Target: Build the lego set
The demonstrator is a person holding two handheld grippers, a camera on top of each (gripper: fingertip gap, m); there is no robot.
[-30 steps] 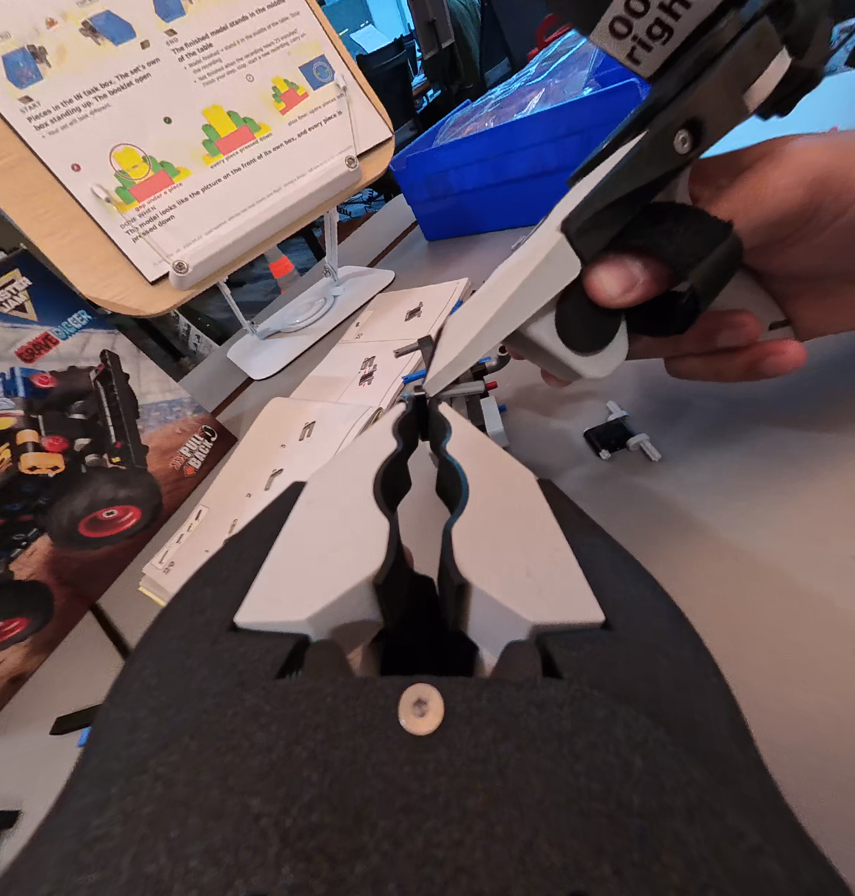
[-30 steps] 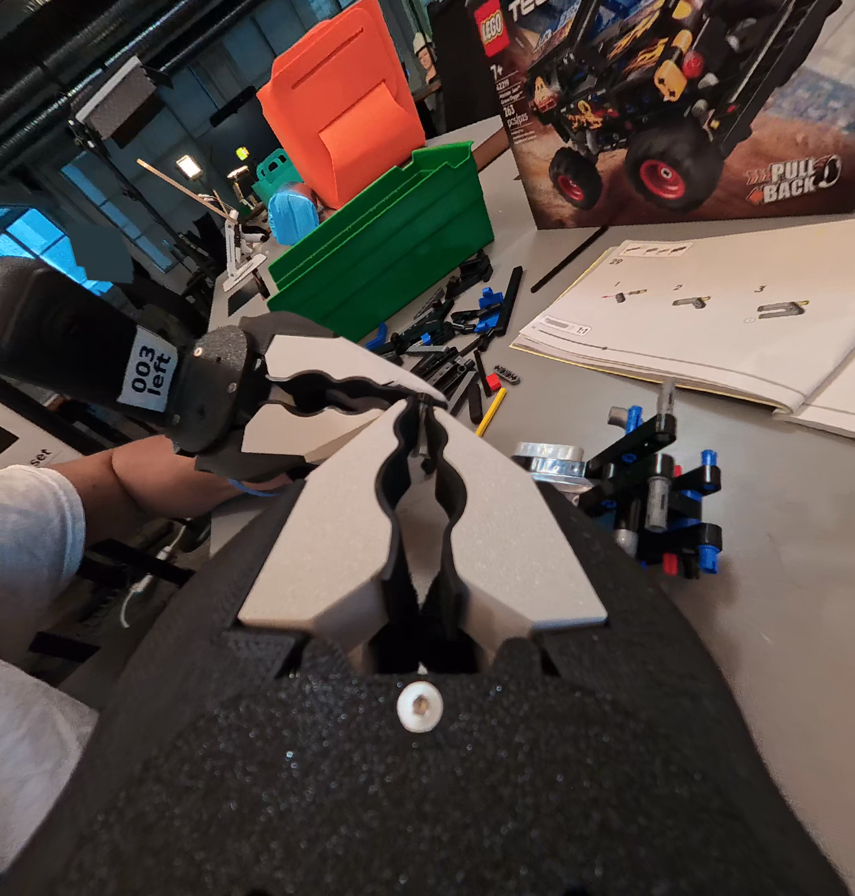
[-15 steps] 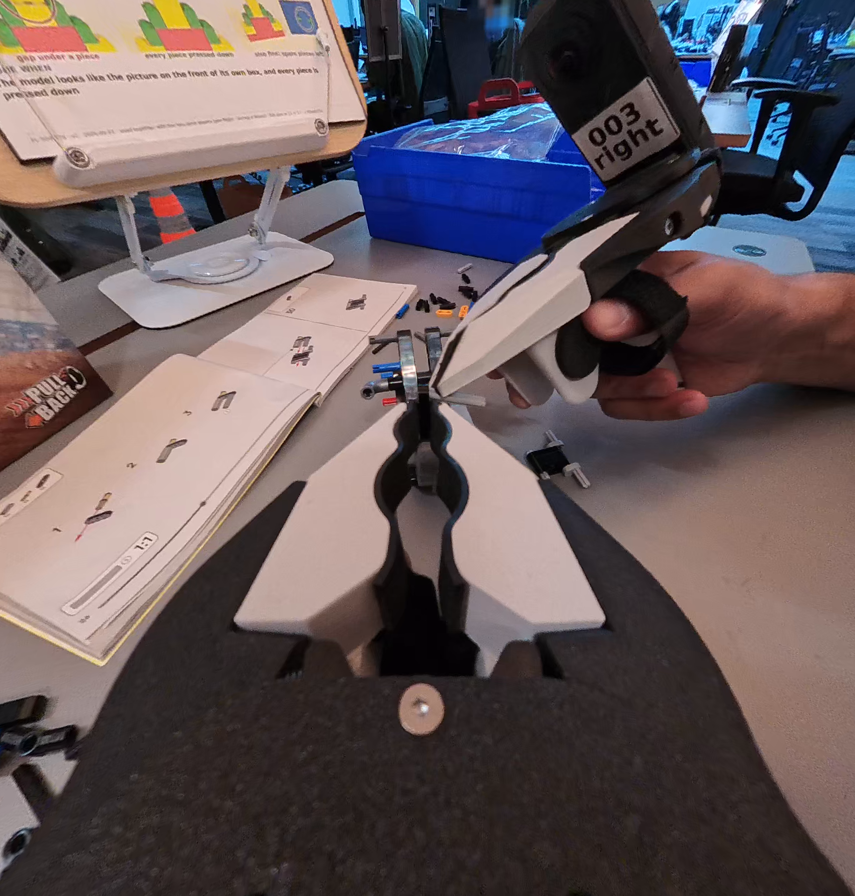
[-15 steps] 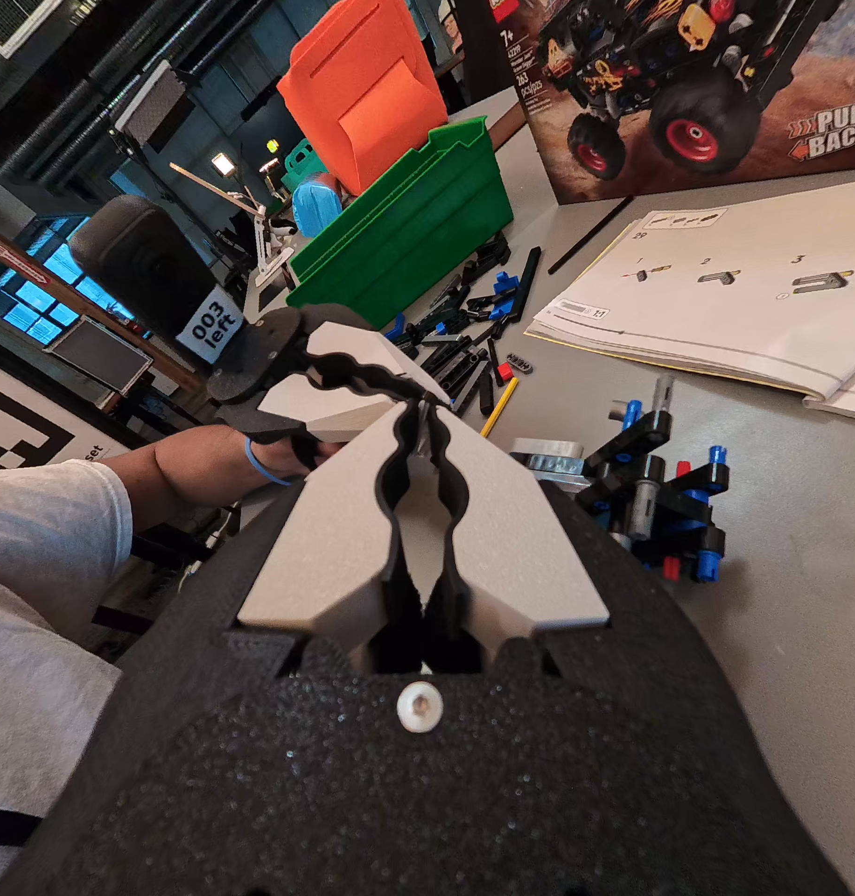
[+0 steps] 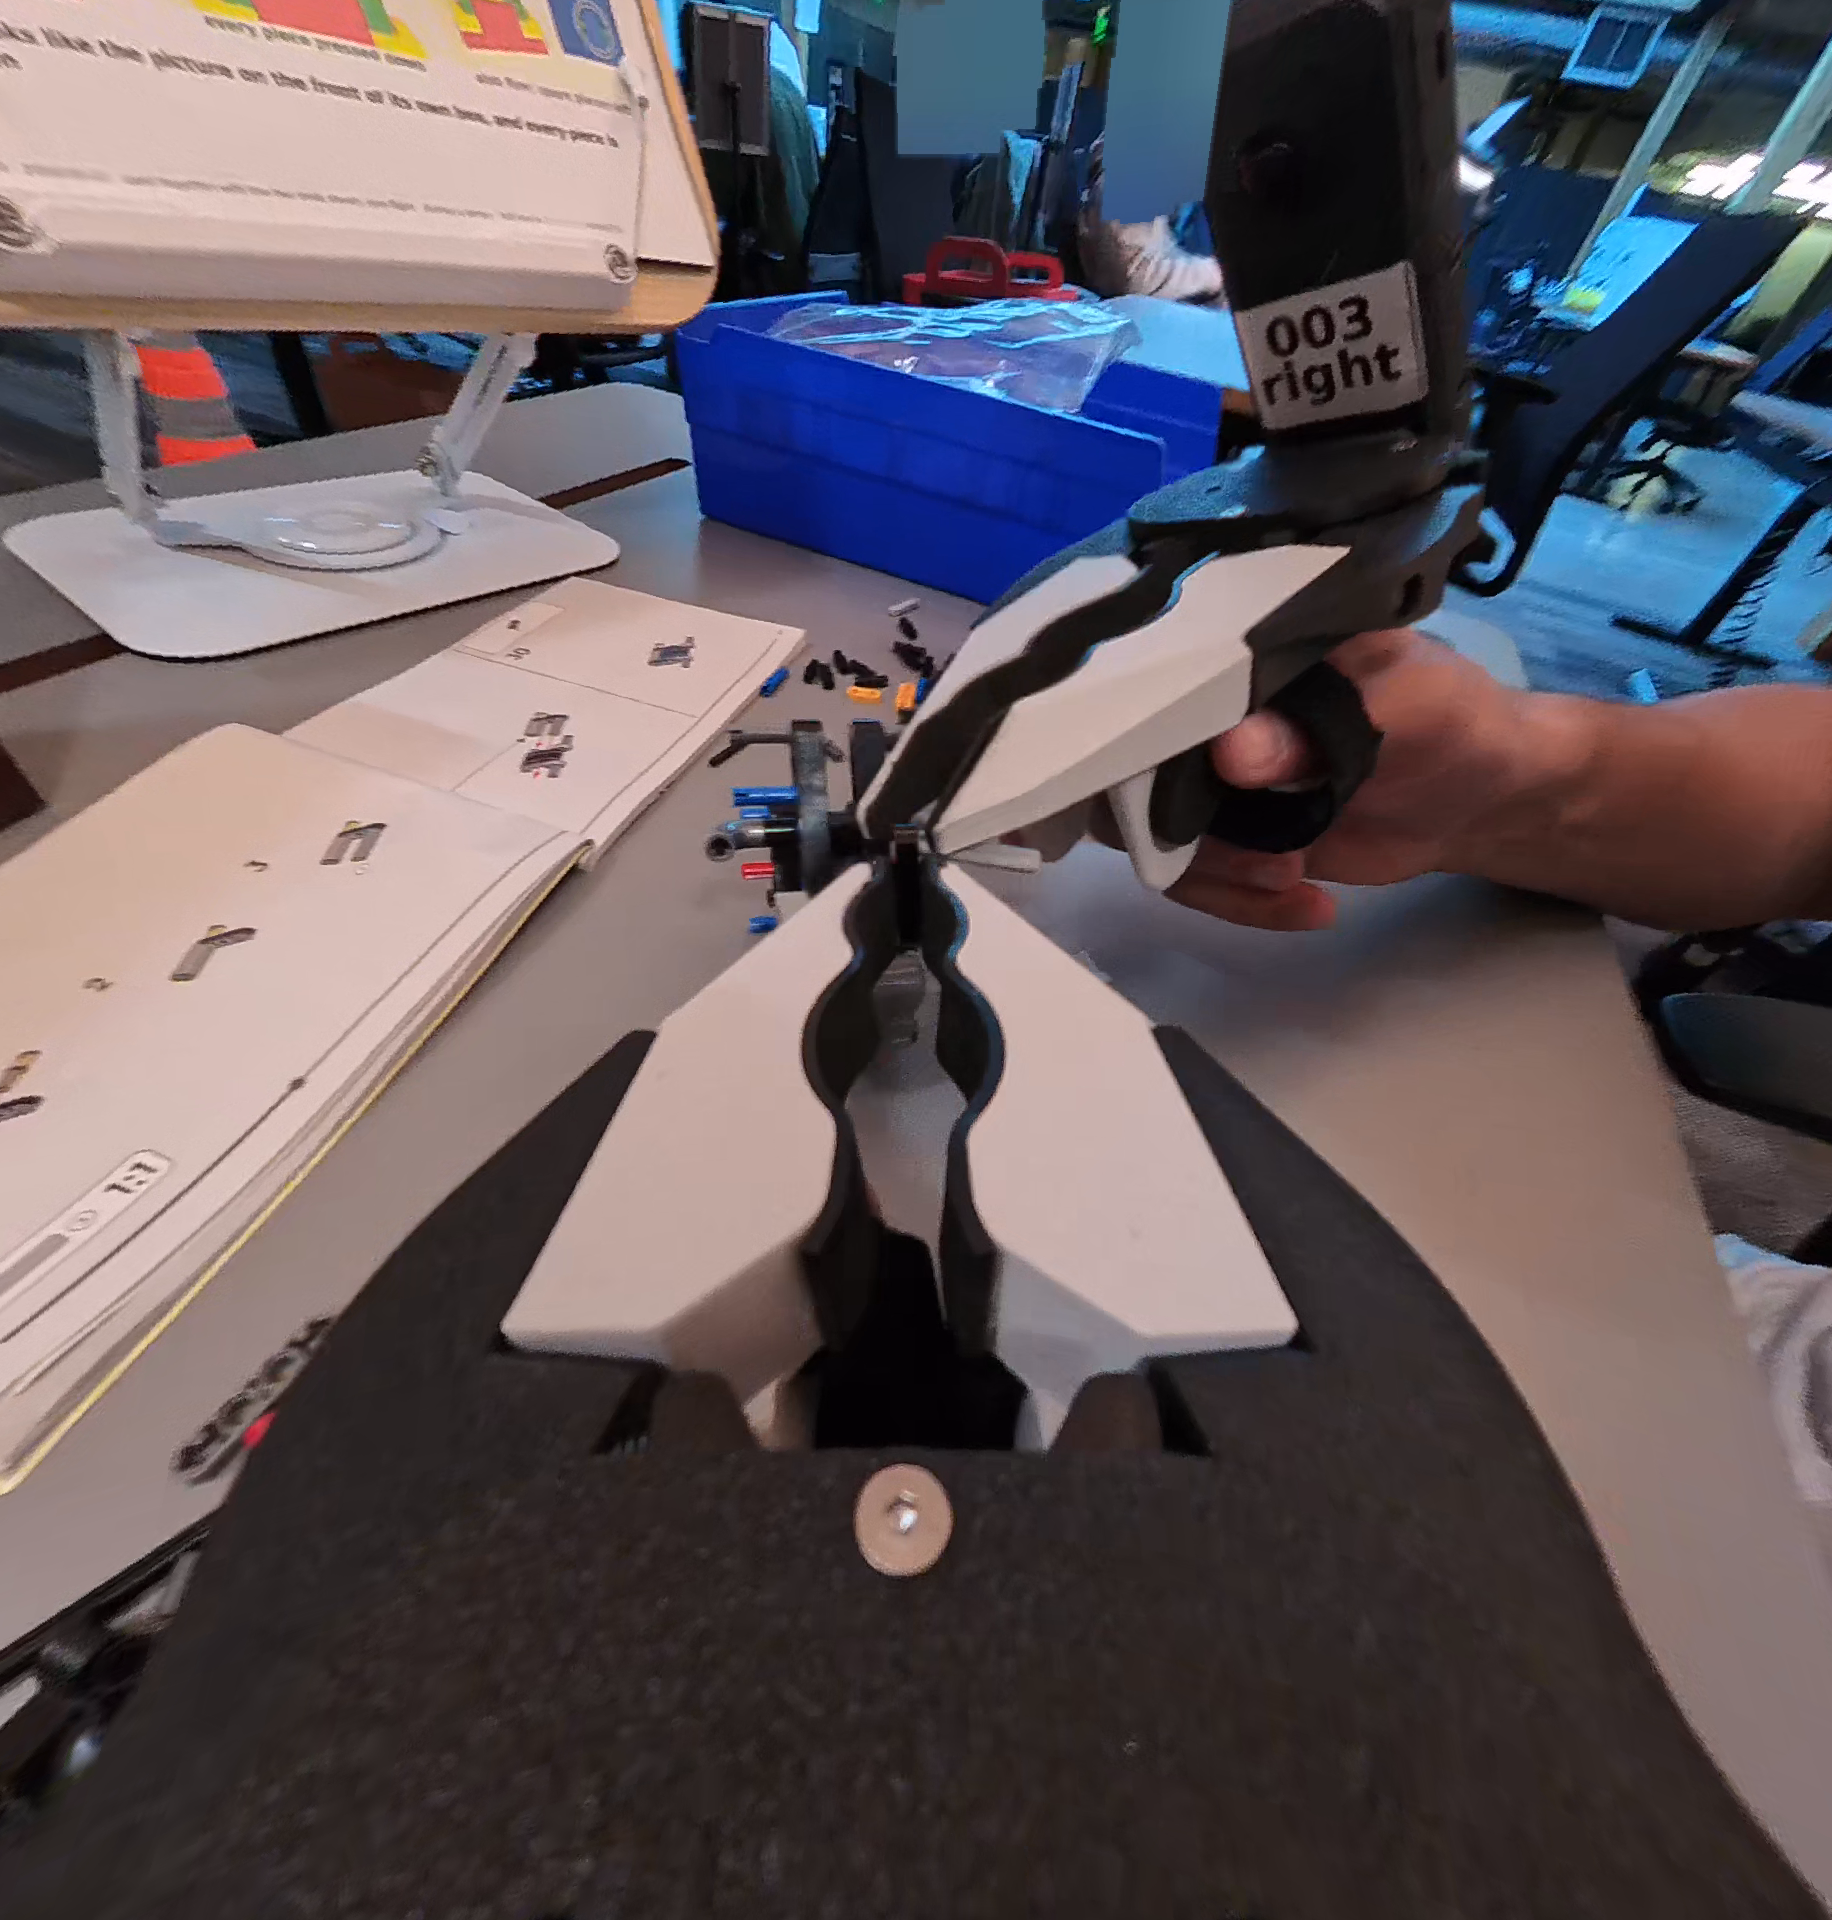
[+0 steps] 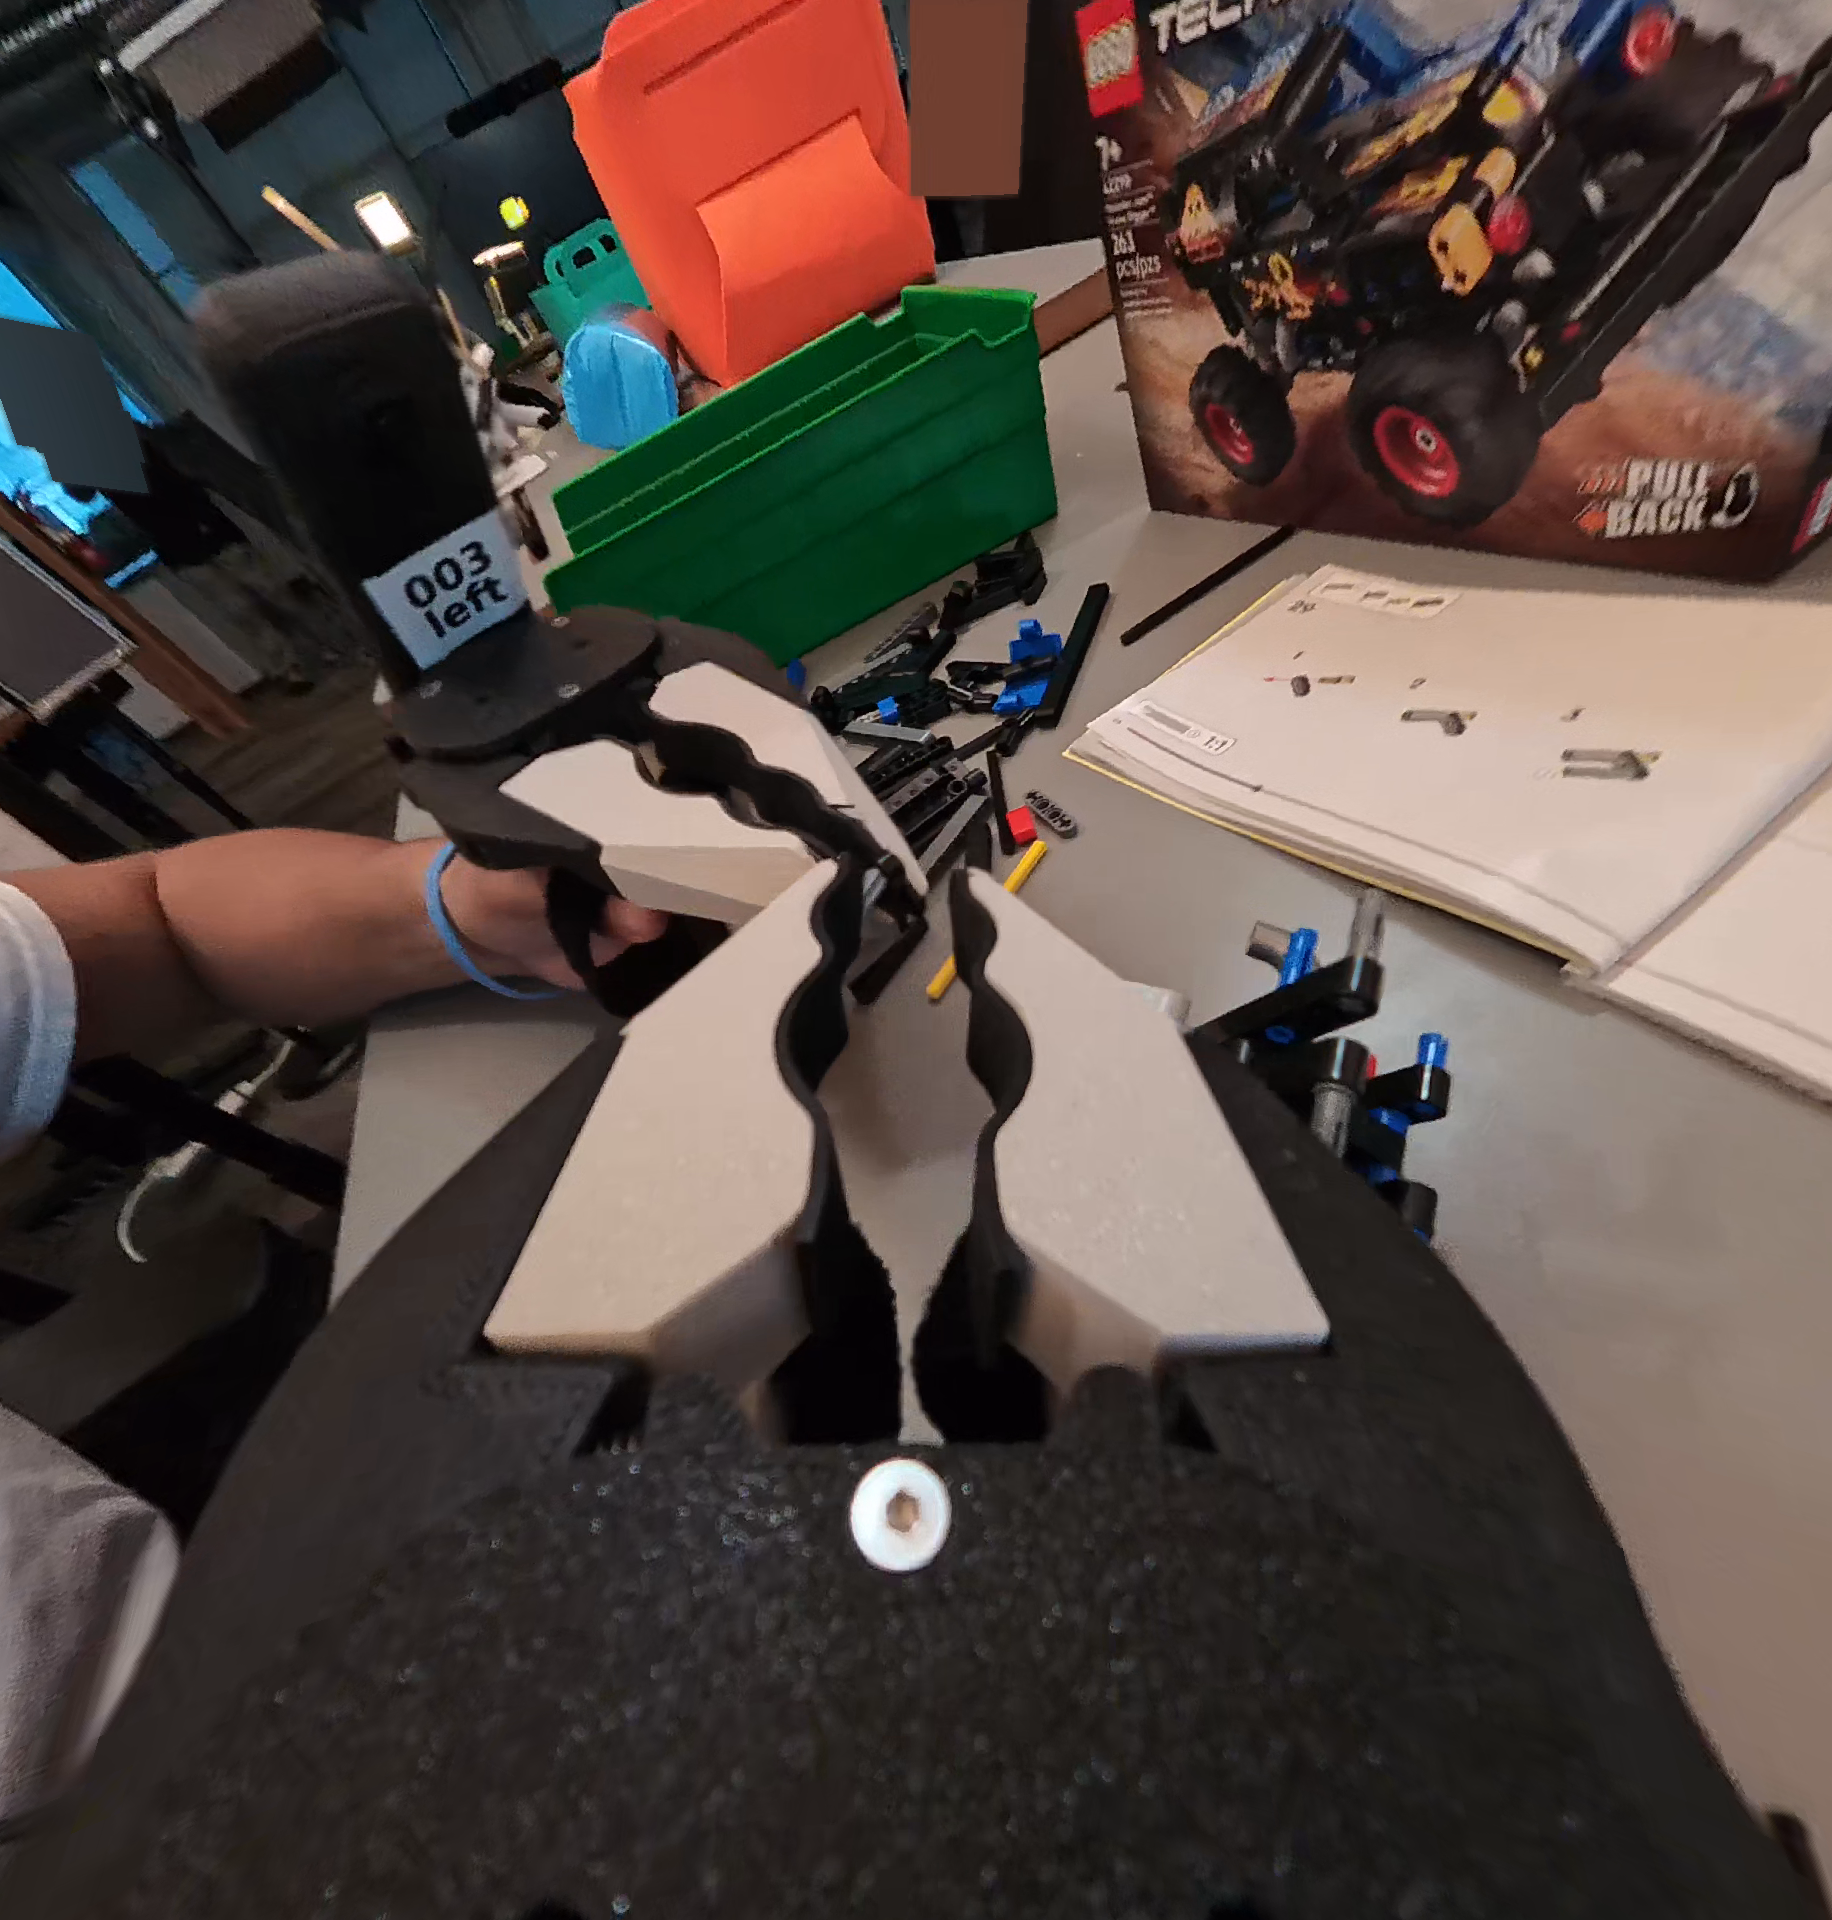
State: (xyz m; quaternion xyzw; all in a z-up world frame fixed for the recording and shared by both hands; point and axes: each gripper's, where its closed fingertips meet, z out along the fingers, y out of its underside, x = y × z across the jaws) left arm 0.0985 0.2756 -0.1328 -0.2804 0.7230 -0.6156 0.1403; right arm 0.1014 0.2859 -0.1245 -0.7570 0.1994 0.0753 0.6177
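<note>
Two grippers are held tip to tip above the grey table [image 5: 1359,1091], near the open booklet [image 5: 268,883] and the partly built assembly [image 6: 1338,1070] standing on it. The left gripper [image 5: 904,883] is clamped on a small black piece [image 5: 904,854], and the right gripper [image 6: 901,894] is held with jaws apart at that tip. A hand-over is judged to be in hand, and a firm closing of the right jaws is called for before the left lets go.

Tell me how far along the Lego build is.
Early. Done: one small black sub-assembly with blue pins stands on the table. In hand: the left gripper is shut on a small black piece, held between the open right gripper's fingers. Left: a pile of loose parts lies by the green bin, and the booklet is open.
</note>
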